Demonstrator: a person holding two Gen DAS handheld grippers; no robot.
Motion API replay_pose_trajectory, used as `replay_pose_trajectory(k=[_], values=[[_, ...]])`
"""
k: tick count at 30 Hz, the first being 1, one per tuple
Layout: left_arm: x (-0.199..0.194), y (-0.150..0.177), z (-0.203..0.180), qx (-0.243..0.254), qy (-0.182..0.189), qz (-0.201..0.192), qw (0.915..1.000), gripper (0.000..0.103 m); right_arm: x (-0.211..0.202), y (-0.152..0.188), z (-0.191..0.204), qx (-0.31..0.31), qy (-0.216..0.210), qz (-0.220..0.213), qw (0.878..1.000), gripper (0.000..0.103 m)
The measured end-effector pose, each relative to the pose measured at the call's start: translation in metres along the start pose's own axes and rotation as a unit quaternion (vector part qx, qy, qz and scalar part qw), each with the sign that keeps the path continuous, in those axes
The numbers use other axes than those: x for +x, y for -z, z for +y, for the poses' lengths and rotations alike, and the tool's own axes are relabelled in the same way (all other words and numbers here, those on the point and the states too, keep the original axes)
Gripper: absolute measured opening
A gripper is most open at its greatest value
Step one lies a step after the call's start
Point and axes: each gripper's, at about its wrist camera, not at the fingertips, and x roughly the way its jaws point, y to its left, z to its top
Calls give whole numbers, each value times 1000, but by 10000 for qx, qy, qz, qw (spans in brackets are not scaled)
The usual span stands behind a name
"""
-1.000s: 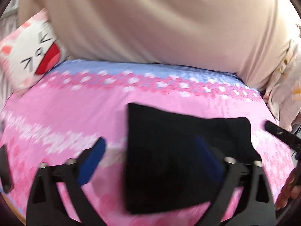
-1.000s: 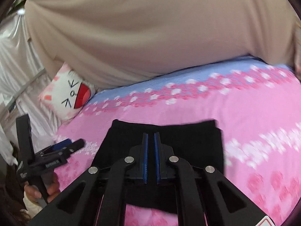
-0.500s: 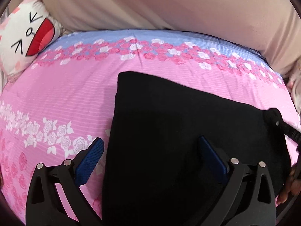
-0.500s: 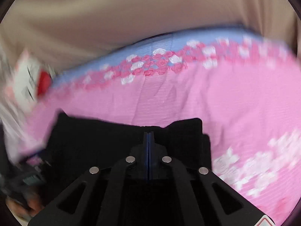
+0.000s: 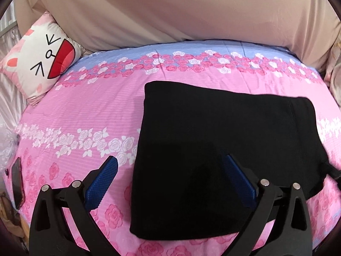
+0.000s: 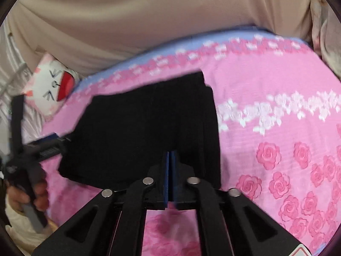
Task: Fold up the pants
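The black pants [image 5: 226, 149] lie folded into a square on the pink bedspread [image 5: 85, 111]. The left gripper [image 5: 170, 177] hangs spread wide over their edge, grasping nothing. The right gripper [image 6: 169, 160] is just parting, nothing visibly between; better let go cleanly and lift straight off.

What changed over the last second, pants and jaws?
The left gripper dropped closer to the folded black pants, which now fill more of its view; its jaws are wide open, straddling the pants' left edge. The right gripper swung across the pants' near edge; its jaws are starting to open, and whether they pinch cloth is unclear. The pants stay folded on the pink rose-print bedsheet.
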Motion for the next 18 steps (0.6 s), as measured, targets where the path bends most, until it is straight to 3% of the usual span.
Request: replay_pose_trajectory(k=[4, 6, 11, 13, 14, 18], values=[[-2, 7, -2, 4, -22, 67, 10000, 97, 24, 12, 1, -322, 382, 322, 9982, 18], [-4, 10, -3, 19, -50, 114, 9999, 97, 22, 15, -8, -74, 256, 229, 9994, 13], [-13, 22, 1, 55, -108, 167, 9998, 98, -7, 10, -2, 2, 193, 14, 9998, 21], [-16, 28, 6, -35, 83, 228, 9997, 98, -15, 12, -6, 49, 234, 11, 9997, 36], [-17, 31, 10, -123, 210, 252, 9994, 98, -16, 14, -12, 143, 234, 10, 9996, 50], [-2, 46, 41, -867, 865, 640, 9904, 98, -8, 24, -43, 730, 83, 211, 9971, 54]])
